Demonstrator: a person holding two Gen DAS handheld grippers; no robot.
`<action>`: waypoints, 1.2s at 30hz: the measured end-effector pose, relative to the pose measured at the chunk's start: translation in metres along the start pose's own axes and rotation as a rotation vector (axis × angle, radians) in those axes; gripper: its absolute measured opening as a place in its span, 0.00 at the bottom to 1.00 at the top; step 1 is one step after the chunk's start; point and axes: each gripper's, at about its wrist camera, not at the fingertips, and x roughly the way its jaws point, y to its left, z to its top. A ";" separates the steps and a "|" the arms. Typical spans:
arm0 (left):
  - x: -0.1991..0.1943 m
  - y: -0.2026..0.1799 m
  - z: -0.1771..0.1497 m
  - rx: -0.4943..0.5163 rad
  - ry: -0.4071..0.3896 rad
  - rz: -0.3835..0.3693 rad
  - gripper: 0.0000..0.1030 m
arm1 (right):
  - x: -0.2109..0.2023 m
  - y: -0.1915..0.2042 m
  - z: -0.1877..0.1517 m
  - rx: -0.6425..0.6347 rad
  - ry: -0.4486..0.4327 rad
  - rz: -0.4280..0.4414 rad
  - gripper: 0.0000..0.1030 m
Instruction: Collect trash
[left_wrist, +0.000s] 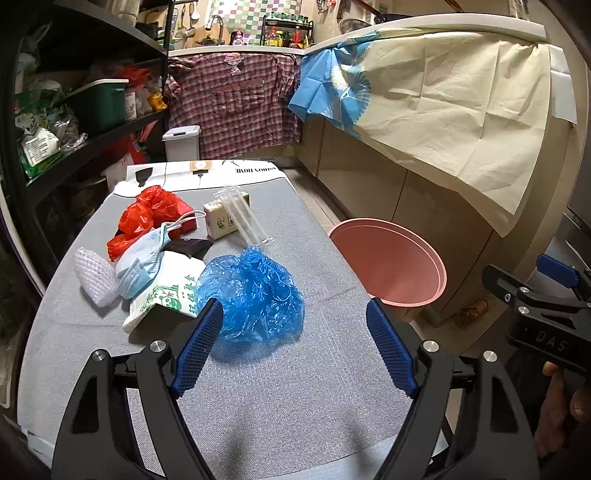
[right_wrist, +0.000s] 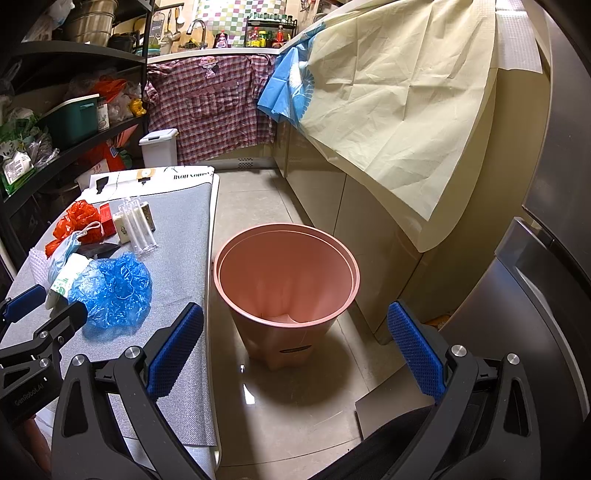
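Trash lies on a grey table (left_wrist: 295, 387): a crumpled blue plastic cap (left_wrist: 255, 291) (right_wrist: 114, 288), a red plastic bag (left_wrist: 147, 218) (right_wrist: 75, 219), a blue face mask (left_wrist: 142, 262), a white foam net (left_wrist: 94, 277), a white paper packet with green print (left_wrist: 166, 291), a small tissue pack (left_wrist: 221, 218) and clear plastic tubes (left_wrist: 247, 221) (right_wrist: 138, 229). A pink bin (right_wrist: 286, 273) (left_wrist: 388, 262) stands on the floor right of the table. My left gripper (left_wrist: 295, 347) hovers open just short of the blue cap. My right gripper (right_wrist: 295, 350) is open above the floor in front of the bin.
A black shelf (left_wrist: 74, 110) full of goods runs along the left. Cabinets draped with cream paper (left_wrist: 461, 103) line the right, and a checked shirt (left_wrist: 236, 103) hangs at the back. A small white lidded bin (left_wrist: 181, 142) stands behind the table. A steel fridge (right_wrist: 546, 258) is at the right.
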 end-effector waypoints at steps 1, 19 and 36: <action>0.000 0.000 0.000 0.000 0.000 0.000 0.75 | 0.000 0.000 0.000 0.000 0.000 0.000 0.94; 0.000 0.001 0.000 0.000 -0.001 0.000 0.75 | 0.000 0.000 0.000 0.001 0.000 0.001 0.94; 0.002 0.038 0.011 -0.092 -0.028 0.084 0.58 | 0.011 0.043 0.017 -0.002 0.019 0.193 0.63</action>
